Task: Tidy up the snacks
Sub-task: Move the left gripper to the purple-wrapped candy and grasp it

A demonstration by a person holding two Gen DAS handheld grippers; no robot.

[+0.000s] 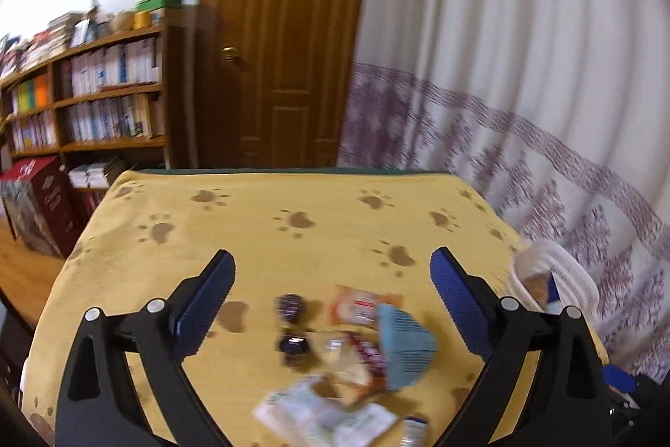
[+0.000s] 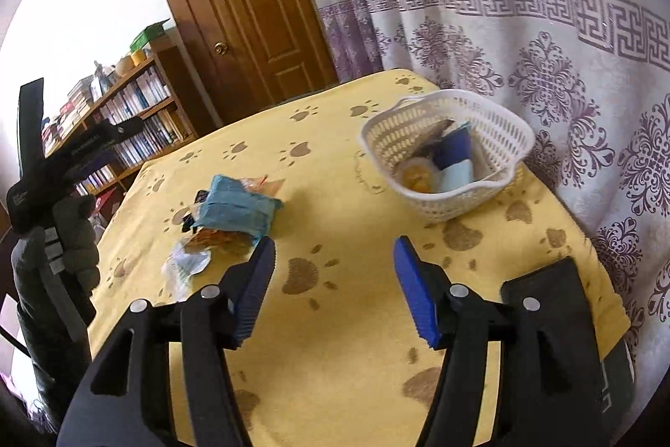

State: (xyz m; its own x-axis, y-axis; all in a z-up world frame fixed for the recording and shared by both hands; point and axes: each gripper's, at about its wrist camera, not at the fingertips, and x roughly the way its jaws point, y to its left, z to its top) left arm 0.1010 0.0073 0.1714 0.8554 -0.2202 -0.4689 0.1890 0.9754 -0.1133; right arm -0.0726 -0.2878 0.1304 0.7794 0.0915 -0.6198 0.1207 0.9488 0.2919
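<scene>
While both grippers stand open and empty, the work sits between deliveries: some snacks are already in the white basket (image 2: pixel 444 153) at the surface's far right corner, and a heap of packets (image 2: pixel 226 220) waits near the middle of the left side. Judged from that split, the step in hand is the reach for the next snack.

From the left wrist view, the left gripper (image 1: pixel 331 304) has its blue pads spread wide over the heap, touching nothing. Between them lie a light blue packet (image 1: pixel 404 348), a pink and white wrapper (image 1: pixel 360 306), two small dark round items (image 1: pixel 291 325) and a pale crumpled bag (image 1: pixel 322 411) toward the near edge. That picture is blurred, so finer detail is beyond telling.

The right gripper (image 2: pixel 333 285) hangs over bare yellow cloth (image 2: pixel 335 363) near the near edge, jaws parted with nothing between them, the basket ahead and to its right.

Next, I judge, the left gripper must settle on one packet, likely the light blue one on top, and close on its body alone. Loose wrappers overlap, so a careless pinch could drag a neighbour along.
</scene>
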